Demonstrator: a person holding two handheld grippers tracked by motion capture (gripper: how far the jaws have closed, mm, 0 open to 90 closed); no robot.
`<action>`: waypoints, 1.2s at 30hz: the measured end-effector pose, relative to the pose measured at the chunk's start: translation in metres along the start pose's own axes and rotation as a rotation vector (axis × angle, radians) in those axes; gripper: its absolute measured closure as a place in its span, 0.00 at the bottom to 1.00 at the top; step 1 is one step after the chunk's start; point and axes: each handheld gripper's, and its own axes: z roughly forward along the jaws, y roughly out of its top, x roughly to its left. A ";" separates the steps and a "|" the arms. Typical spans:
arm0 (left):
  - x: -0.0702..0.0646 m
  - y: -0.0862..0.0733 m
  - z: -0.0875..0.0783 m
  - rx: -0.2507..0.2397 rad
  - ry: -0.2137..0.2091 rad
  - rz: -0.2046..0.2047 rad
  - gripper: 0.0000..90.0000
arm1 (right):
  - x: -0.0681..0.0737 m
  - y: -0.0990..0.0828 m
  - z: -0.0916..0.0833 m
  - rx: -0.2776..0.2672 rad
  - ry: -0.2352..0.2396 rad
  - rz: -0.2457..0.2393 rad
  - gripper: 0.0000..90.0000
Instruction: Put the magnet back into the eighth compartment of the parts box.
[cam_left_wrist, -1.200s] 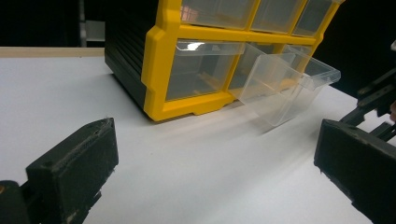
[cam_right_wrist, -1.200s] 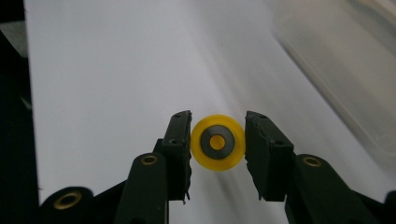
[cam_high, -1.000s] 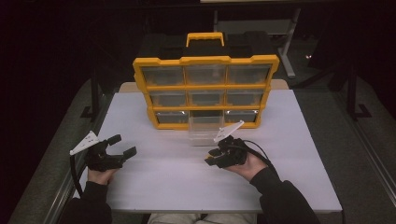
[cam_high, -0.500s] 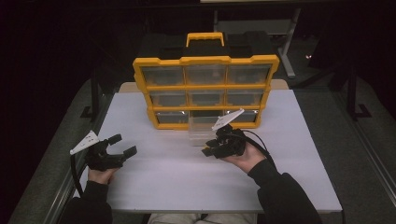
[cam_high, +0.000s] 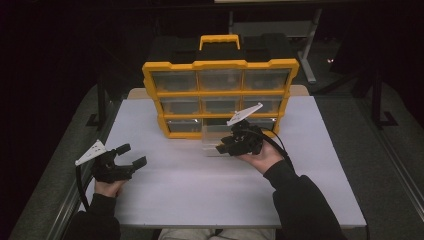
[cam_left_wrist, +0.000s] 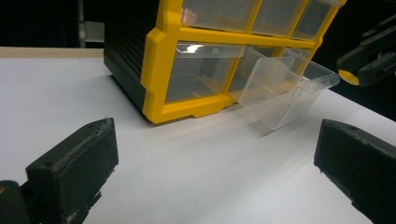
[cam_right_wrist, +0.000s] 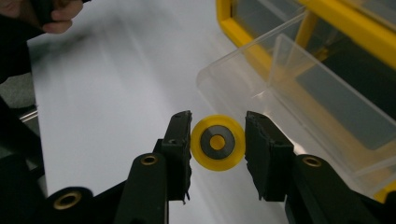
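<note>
Looking down from the high view, I saw a yellow-and-black organizer (cam_high: 220, 95) with clear drawers standing upright at the far middle of the white table (cam_high: 200, 200). One clear drawer (cam_high: 212, 142) from its bottom row was pulled out toward me and rested tilted on the table just in front of the cabinet; the left gripper view showed the drawer (cam_left_wrist: 285, 88) empty.

My right gripper (cam_high: 235, 146) hovered at the front edge of that drawer, held in my right hand (cam_high: 262, 157). Through the right gripper view, its jaws were clamped on a small yellow wheel (cam_right_wrist: 217, 142) with a grey ring and yellow hub, gripped by its rim, with the drawer's clear wall (cam_right_wrist: 299, 107) just beyond it.

My left gripper (cam_high: 131, 156) sat well apart, near the table's left edge, held by my left hand (cam_high: 107, 186). Its jaws stood spread wide with nothing between them, pointing toward the organizer.

I could read no brand, label or writing on the organizer, the drawers, the wheel or either gripper in any view.
</note>
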 end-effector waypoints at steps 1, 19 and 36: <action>0.000 0.000 0.000 0.001 0.000 0.000 0.00 | -0.001 0.001 0.000 -0.005 -0.006 -0.001 0.68; 0.000 0.000 0.000 -0.005 0.001 -0.001 0.00 | -0.012 0.030 -0.009 -0.042 -0.075 0.024 0.68; 0.000 0.000 0.000 -0.007 -0.003 -0.001 0.00 | -0.031 0.035 0.018 -0.070 -0.152 0.288 0.68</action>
